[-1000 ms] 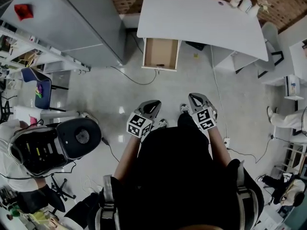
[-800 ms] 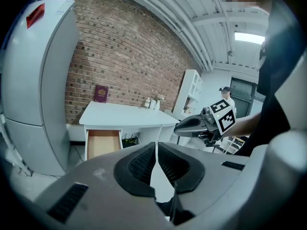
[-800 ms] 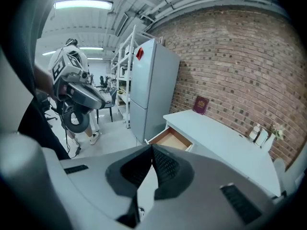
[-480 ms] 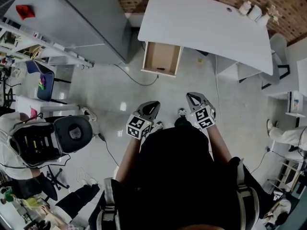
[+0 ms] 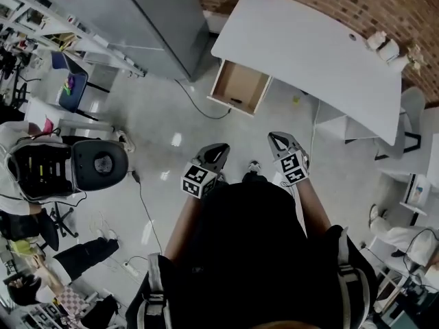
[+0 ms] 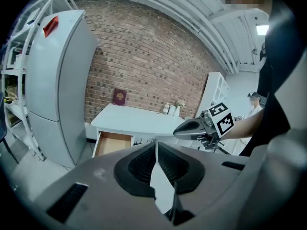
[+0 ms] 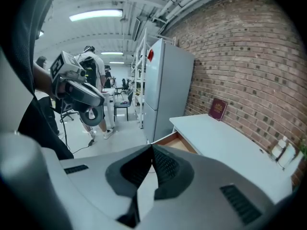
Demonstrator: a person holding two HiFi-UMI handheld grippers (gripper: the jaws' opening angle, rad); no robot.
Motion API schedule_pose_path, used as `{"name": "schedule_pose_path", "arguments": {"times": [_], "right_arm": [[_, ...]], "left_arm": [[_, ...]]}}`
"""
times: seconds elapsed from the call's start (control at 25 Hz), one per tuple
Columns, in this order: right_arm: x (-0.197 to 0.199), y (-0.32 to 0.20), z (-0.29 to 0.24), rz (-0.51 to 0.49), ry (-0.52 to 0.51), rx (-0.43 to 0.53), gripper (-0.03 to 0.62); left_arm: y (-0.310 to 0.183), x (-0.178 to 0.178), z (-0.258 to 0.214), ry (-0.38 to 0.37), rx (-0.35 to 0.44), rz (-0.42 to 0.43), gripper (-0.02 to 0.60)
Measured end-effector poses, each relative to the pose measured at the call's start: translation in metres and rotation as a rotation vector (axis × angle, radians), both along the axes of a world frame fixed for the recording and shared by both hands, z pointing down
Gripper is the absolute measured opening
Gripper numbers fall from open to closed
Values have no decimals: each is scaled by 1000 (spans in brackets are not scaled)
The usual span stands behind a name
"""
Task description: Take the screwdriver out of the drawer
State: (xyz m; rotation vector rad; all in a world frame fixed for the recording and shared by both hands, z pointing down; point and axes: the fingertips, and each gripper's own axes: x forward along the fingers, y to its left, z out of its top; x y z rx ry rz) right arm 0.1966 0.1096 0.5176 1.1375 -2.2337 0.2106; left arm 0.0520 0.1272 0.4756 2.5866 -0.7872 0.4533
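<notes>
Screwdriver (image 5: 235, 101) is sitting, a dark speck, in the boxy wooden drawer (image 5: 226, 86). I'm holding left tongs (image 5: 219, 149) and right tongs (image 5: 275, 138) clenched empty.

You see the drawer (image 5: 241, 84) pulled open from under the left end of the white desk (image 5: 309, 46), with its pale wooden floor bare. The screwdriver (image 5: 235, 101), a small dark shape, lies inside near the middle of the drawer's front wall.
</notes>
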Motion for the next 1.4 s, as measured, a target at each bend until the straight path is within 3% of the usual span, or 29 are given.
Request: {"name": "schedule_pose_path", "arguments": {"times": [0.44,1.4], "right_arm": [[11,-7,11,-142,-2,-29,57],[24,-16,16,-214,23,-47,57]], "left_arm": [[8,11,5,-20,-5,-135,26],[9,22,9,-18,-10,-195,26]]}}
